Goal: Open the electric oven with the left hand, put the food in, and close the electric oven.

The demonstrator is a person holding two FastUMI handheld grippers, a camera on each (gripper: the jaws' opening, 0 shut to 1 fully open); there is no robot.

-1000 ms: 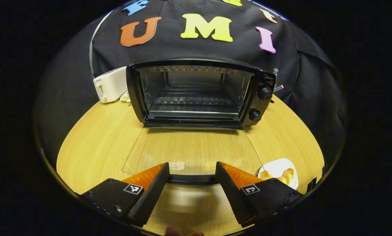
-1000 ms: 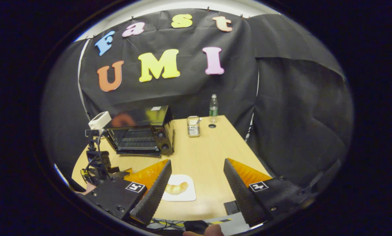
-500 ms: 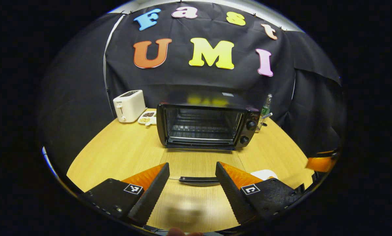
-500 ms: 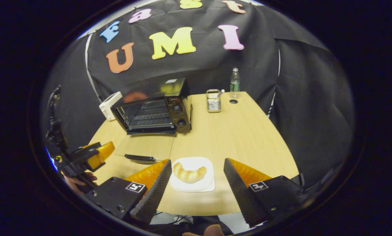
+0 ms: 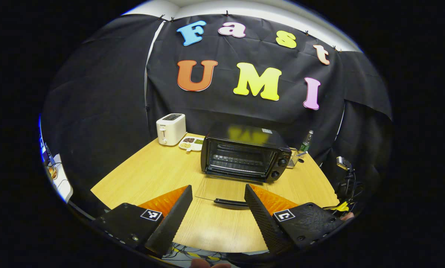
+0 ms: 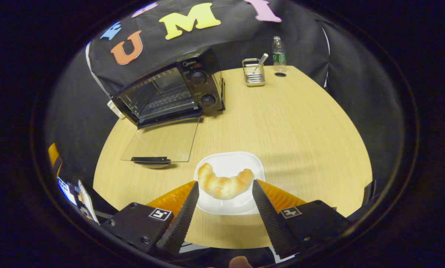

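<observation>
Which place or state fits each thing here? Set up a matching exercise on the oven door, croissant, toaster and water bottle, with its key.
Things:
1. oven door
2. croissant
3. toaster
4. water bottle

Places or states:
A. on the white plate
B. far table edge, beside the wire basket
C. folded down flat on the table
D. next to a snack dish

Pairs: 1-C, 2-A, 3-D, 4-B

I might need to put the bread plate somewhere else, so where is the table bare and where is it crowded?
Bare: the wooden table right of the black electric oven, between the wire cutlery basket and the white plate holding the croissant. Crowded: in front of the oven, where its glass door lies open, and the back corner by the white toaster and snack dish.
</observation>
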